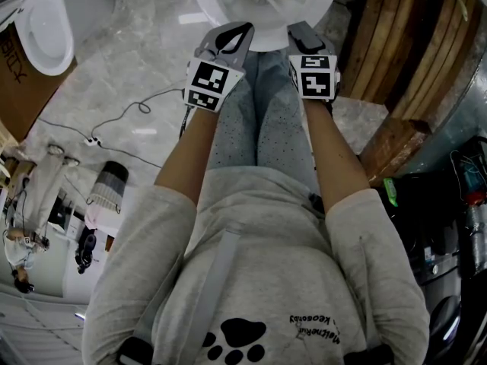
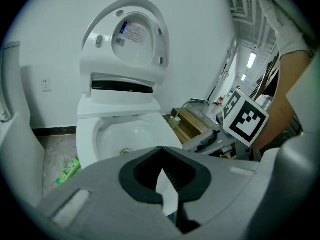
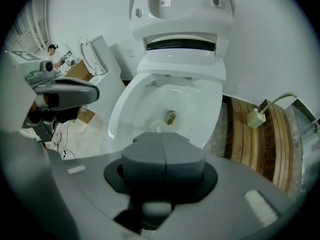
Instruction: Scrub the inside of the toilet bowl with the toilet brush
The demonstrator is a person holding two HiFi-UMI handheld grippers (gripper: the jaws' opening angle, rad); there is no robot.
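Note:
The white toilet bowl (image 1: 221, 10) is right in front of me with its lid and seat (image 2: 130, 39) raised. In the right gripper view the bowl's inside (image 3: 185, 101) is bare down to the drain hole (image 3: 171, 117). No toilet brush shows in any view. My left gripper (image 1: 242, 29) hovers at the bowl's front rim, jaws closed at the tips with nothing between them (image 2: 161, 151). My right gripper (image 1: 298, 29) hangs beside it to the right, its pads pressed together on nothing (image 3: 161, 136).
A second toilet (image 1: 42, 29) and a cardboard box (image 1: 23, 82) stand at the left. Cables (image 1: 114, 120) run over the grey floor. Wooden pallets (image 1: 396, 52) lie right of the bowl, with a white plug (image 3: 256, 118) on them. A green bottle (image 2: 67, 170) lies left of the bowl.

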